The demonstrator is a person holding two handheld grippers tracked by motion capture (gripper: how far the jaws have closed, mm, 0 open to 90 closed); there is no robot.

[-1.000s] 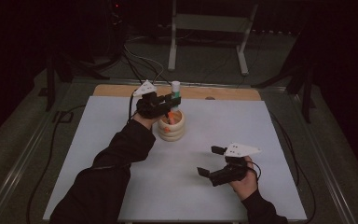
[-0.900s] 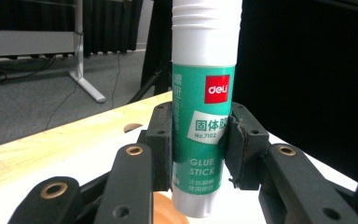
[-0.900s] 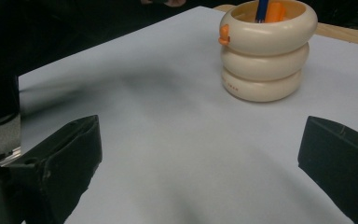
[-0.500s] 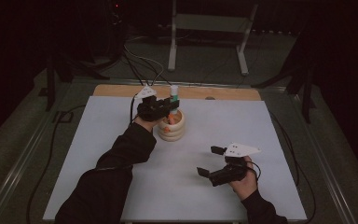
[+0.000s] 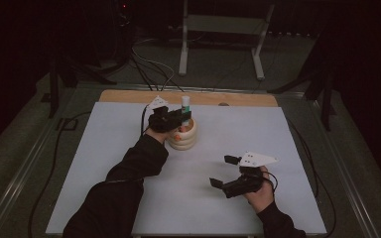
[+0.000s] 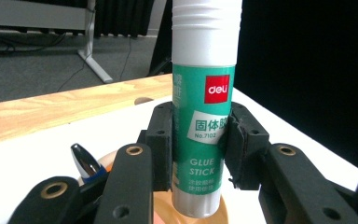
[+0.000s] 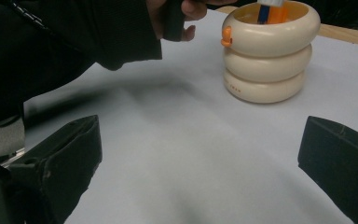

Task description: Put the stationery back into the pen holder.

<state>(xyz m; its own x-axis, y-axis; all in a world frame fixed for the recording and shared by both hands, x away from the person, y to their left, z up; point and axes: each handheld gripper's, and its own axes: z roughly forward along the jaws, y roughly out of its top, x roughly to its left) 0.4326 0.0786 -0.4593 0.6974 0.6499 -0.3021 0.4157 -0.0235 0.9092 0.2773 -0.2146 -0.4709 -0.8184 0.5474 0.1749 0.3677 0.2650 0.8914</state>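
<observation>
Glue stick (image 6: 203, 107) held upright directly above the pen holder (image 5: 182, 135).
It is clamped by the left gripper (image 5: 181, 117), long axis vertical; the right gripper (image 5: 226, 172), gaping and empty, is kept near and to the right.

We see the high view dim and grainy, with only the pale white table sheet (image 5: 129, 148) lit from above, while both gripper views are brighter, soft shadows and near black jaws blurred.
</observation>
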